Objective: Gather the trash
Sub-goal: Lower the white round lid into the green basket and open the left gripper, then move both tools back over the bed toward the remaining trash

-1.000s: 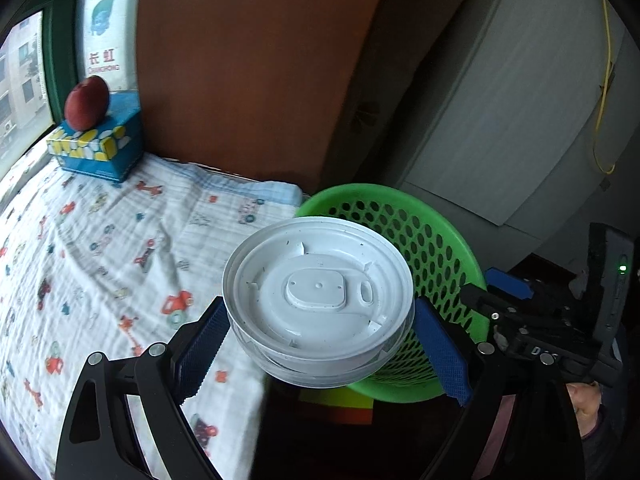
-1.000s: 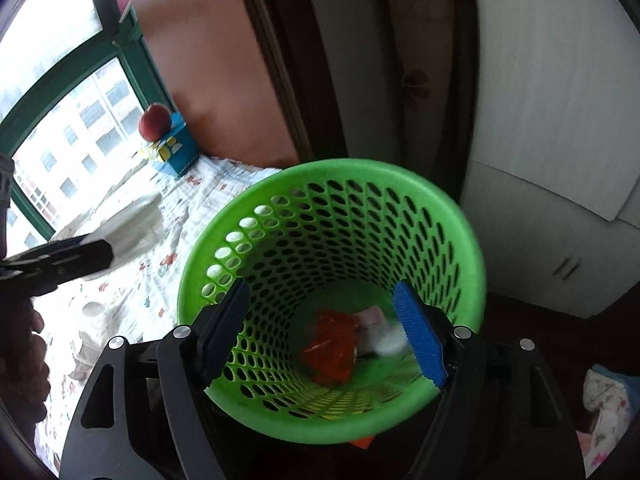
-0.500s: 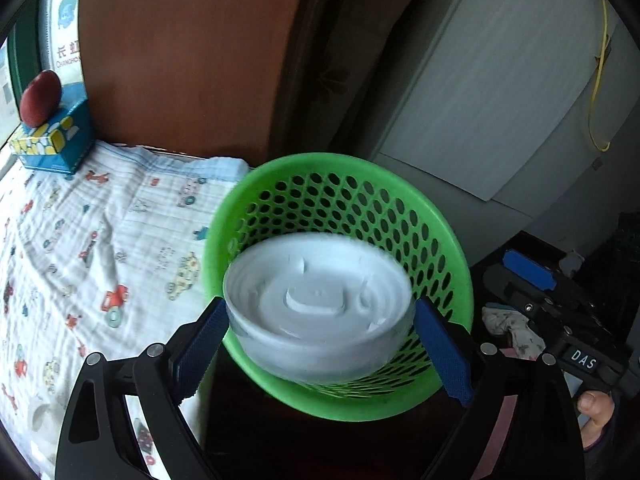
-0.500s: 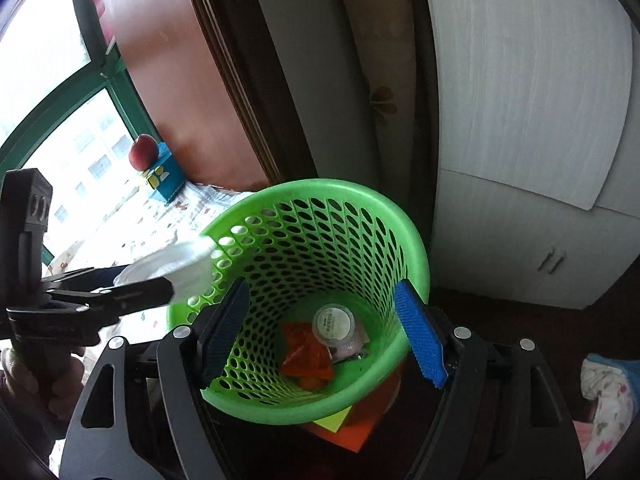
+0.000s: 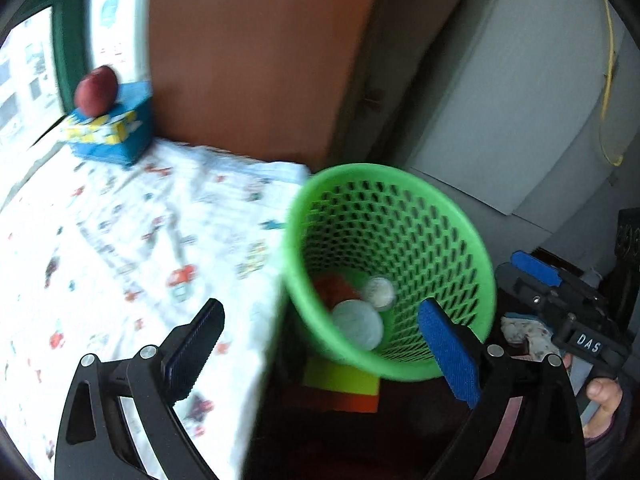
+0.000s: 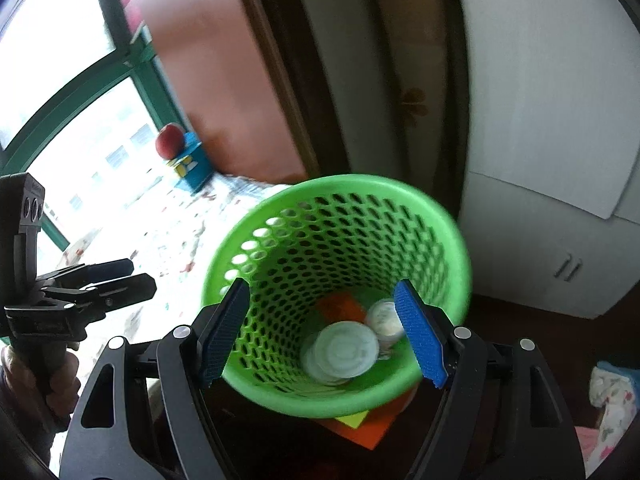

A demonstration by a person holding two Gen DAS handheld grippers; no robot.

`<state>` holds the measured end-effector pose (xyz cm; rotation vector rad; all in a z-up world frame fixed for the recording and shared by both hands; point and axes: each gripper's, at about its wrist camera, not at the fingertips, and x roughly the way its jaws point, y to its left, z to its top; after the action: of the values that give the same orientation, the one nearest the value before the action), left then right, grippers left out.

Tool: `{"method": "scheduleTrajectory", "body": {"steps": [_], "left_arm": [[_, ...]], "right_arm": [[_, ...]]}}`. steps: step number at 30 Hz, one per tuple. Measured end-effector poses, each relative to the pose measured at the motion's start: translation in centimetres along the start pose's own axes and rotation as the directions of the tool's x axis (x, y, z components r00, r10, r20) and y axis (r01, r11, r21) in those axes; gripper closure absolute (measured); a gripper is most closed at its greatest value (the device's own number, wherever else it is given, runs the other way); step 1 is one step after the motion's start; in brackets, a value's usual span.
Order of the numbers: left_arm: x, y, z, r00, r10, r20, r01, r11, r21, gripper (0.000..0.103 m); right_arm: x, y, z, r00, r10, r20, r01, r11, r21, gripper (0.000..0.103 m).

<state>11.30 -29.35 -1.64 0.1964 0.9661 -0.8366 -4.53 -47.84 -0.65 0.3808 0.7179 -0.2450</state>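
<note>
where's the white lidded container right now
It lies at the bottom of the green basket, seen in both wrist views: the white container rests beside a smaller round cup and an orange wrapper.

Motion blur smears the patterned cloth [image 5: 132,240] and the basket [image 5: 460,240] rim.

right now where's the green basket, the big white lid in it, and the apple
green basket [image 6: 344,184]: right wrist view, on the far rim.
big white lid [image 6: 345,350]: right wrist view, middle of its top face, down in the basket.
apple [image 5: 96,96]: left wrist view, centre of the fruit, on the blue box.
</note>
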Motion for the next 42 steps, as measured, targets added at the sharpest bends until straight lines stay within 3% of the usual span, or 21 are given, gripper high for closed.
{"method": "scheduleTrajectory", "body": {"steps": [10,18,31,37,42], "left_arm": [[-5.4,8.7,-3.6,0.993,0.108,0.045,-0.1,0.982,-0.161,0.009],[-9.8,15.8,-7.7,0.971,0.234,0.046,-0.212,0.935,-0.286,0.009],[-14.5,24.3,-14.3,0.945,0.325,0.028,-0.273,0.836,-0.477,0.009],[-15.3,26.1,-16.1,0.943,0.333,0.019,-0.277,0.814,-0.511,0.009],[-15.3,27.1,-16.8,0.952,0.307,0.017,-0.25,0.806,-0.537,0.014]], "right_arm": [[1.8,6.3,0.1,0.995,0.093,-0.038,-0.096,0.991,-0.091,0.027],[4.2,12.1,-0.4,0.98,0.176,-0.095,-0.19,0.968,-0.164,0.026],[8.8,21.9,-2.6,0.924,0.302,-0.235,-0.359,0.895,-0.264,0.026],[11.5,25.5,-3.7,0.888,0.34,-0.309,-0.427,0.861,-0.278,0.026],[14.0,27.5,-4.6,0.863,0.351,-0.365,-0.461,0.843,-0.279,0.026]]}}
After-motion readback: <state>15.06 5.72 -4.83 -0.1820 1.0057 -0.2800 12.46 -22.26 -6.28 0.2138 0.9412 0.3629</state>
